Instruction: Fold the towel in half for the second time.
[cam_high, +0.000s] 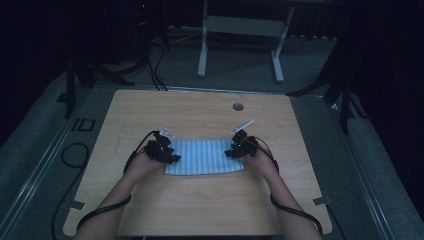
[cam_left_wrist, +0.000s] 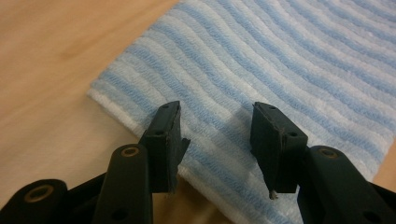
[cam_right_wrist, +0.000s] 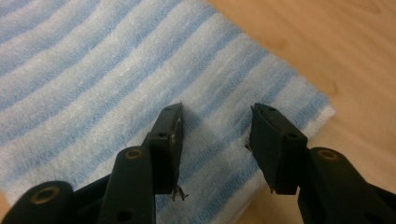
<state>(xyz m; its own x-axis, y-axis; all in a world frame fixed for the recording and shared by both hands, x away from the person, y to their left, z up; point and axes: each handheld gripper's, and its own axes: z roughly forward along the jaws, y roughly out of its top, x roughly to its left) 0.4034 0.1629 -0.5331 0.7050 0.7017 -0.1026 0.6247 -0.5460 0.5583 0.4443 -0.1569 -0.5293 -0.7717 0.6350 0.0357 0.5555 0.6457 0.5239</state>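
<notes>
We had a big wooden table (cam_high: 200, 205) in front of us, in a dark room. In the middle of it, on our side, lay a blue-and-white striped towel (cam_high: 205, 156). It lay flat, and looked folded. Its long side ran from left to right across the table, and the stripes ran the same way.

Our left gripper (cam_high: 167, 150) was at the left short end of the towel. Our right gripper (cam_high: 236, 149) was at the right short end. So each hand had its own end, and neither one was nearer than the other.

In the left gripper view, the left gripper (cam_left_wrist: 215, 140) had its jaws partly open, with a gap between them. The towel (cam_left_wrist: 289, 70) lay under and ahead of them, its corner just to the side. Nothing was pinched.

In the right gripper view, the right gripper (cam_right_wrist: 215, 140) looked the same, jaws partly open over the towel (cam_right_wrist: 93, 79), near its corner. It held nothing.

We thought the next move would be to go down and pinch both ends.
</notes>
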